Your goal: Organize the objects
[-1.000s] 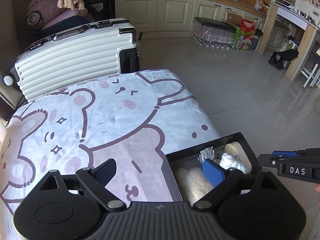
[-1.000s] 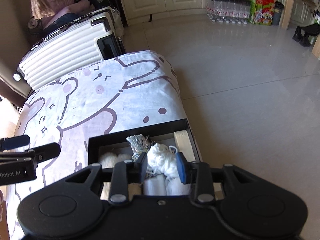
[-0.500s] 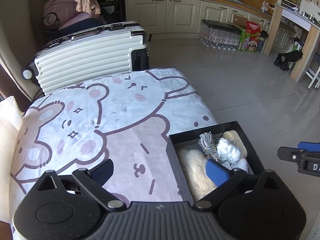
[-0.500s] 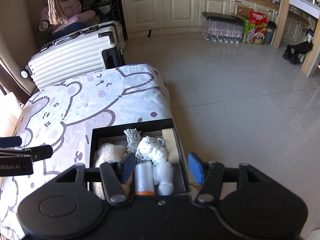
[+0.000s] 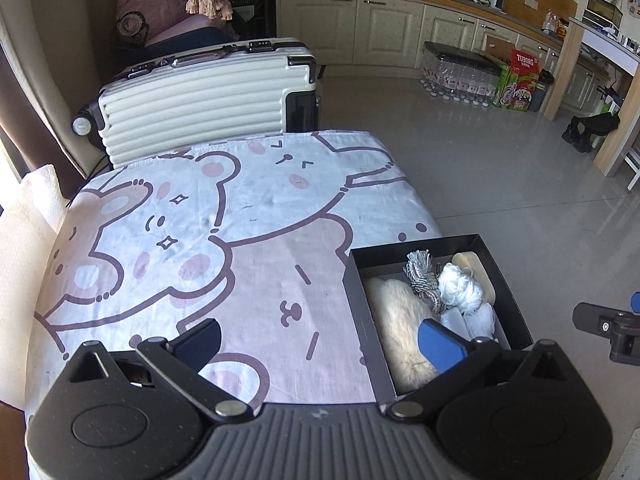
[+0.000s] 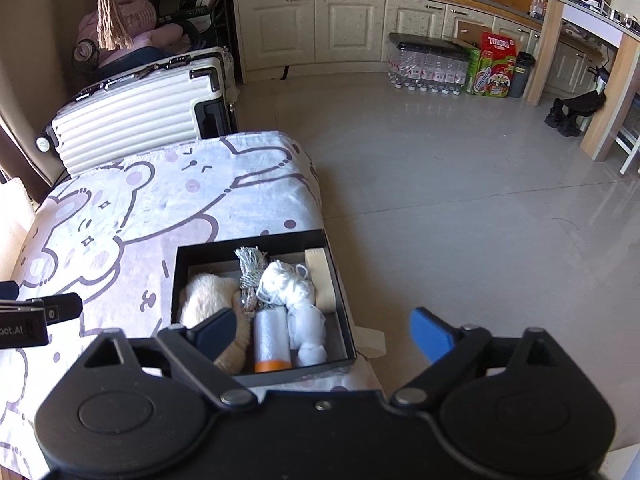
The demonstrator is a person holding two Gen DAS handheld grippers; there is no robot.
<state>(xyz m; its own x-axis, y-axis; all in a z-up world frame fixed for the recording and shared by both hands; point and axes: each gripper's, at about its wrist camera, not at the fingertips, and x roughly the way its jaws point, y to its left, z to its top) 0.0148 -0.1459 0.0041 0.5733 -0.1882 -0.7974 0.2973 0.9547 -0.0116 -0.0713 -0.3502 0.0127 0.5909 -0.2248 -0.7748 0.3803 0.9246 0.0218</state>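
A black open box (image 6: pixel 182 256) (image 5: pixel 516 300) sits at the near right corner of a table with a bear-print cloth (image 5: pixel 240 232). It holds a cream fluffy item (image 6: pixel 200 292), a grey-white cord bundle (image 6: pixel 250 268), a white yarn ball (image 6: pixel 286 284), a clear roll with an orange end (image 6: pixel 272 340), a white net pouch (image 6: pixel 308 332) and a beige block (image 6: pixel 320 276). My right gripper (image 6: pixel 324 330) is open and empty, above the box's near right side. My left gripper (image 5: pixel 320 338) is open and empty, over the cloth left of the box.
A cream ribbed suitcase (image 5: pixel 200 96) lies behind the table. Beyond it are kitchen cabinets (image 6: pixel 340 28), a pack of water bottles (image 6: pixel 428 64) and a red-green carton (image 6: pixel 494 66) on the grey tiled floor (image 6: pixel 460 200). A white cushion (image 5: pixel 24 232) lies at the table's left edge.
My right gripper went from nearly shut low over the box's contents to wide open, and lifted back. Both grippers have risen and pulled back, so more of the table shows.
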